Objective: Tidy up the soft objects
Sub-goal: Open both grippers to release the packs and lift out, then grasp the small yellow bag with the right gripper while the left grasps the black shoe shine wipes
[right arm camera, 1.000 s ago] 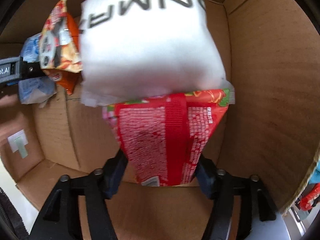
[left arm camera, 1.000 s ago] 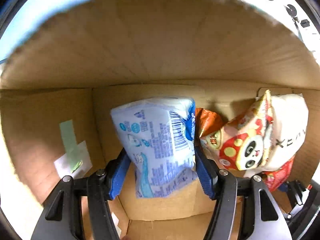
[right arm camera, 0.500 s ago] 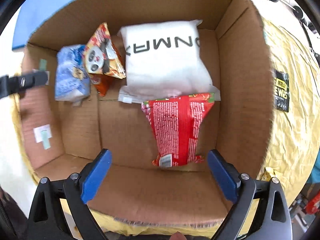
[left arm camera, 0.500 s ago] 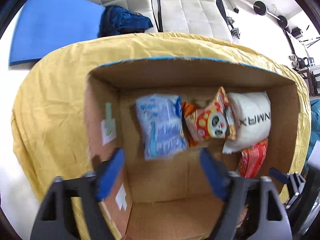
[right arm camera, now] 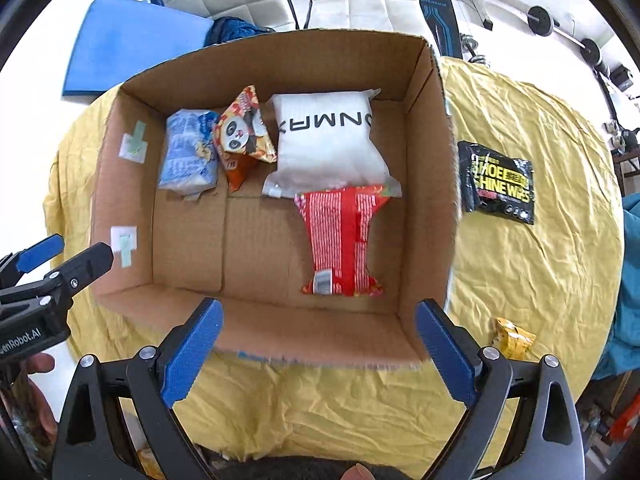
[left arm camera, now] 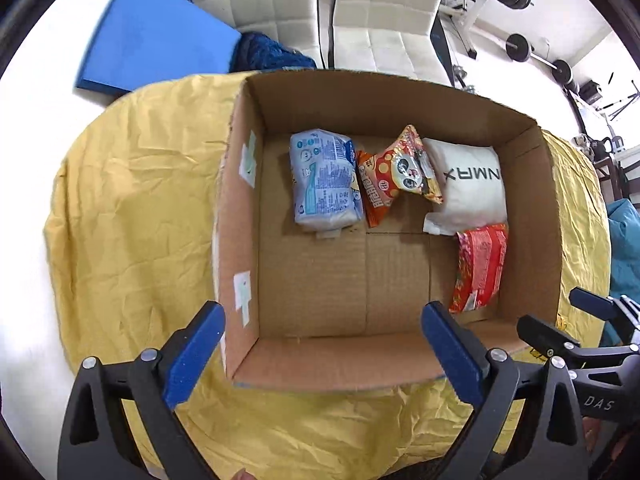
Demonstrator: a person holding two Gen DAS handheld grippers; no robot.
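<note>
An open cardboard box (left arm camera: 240, 216) (right arm camera: 424, 184) stands on a yellow cloth. Inside lie a blue-white pack (left arm camera: 324, 182) (right arm camera: 188, 156), an orange panda snack bag (left arm camera: 404, 168) (right arm camera: 244, 132), a white pouch (left arm camera: 472, 184) (right arm camera: 328, 140) and a red packet (left arm camera: 478, 264) (right arm camera: 340, 240). My left gripper (left arm camera: 322, 348) is open and empty above the box's near edge. My right gripper (right arm camera: 318, 344) is open and empty, also above the near edge. A black wipes pack (right arm camera: 498, 182) and a small yellow packet (right arm camera: 514, 338) lie on the cloth right of the box.
The yellow cloth (left arm camera: 132, 216) (right arm camera: 532, 264) covers a round table. Behind it are white padded chairs (left arm camera: 376, 16), a blue mat (left arm camera: 156, 36) and dark blue fabric (left arm camera: 268, 54). Gym weights (left arm camera: 520, 44) stand at the back right. A teal object (right arm camera: 630, 280) is at the right edge.
Both grippers let go of their packs, opened wide and pulled back up out of the box. The blue-white pack and the red packet now lie on the box floor.
</note>
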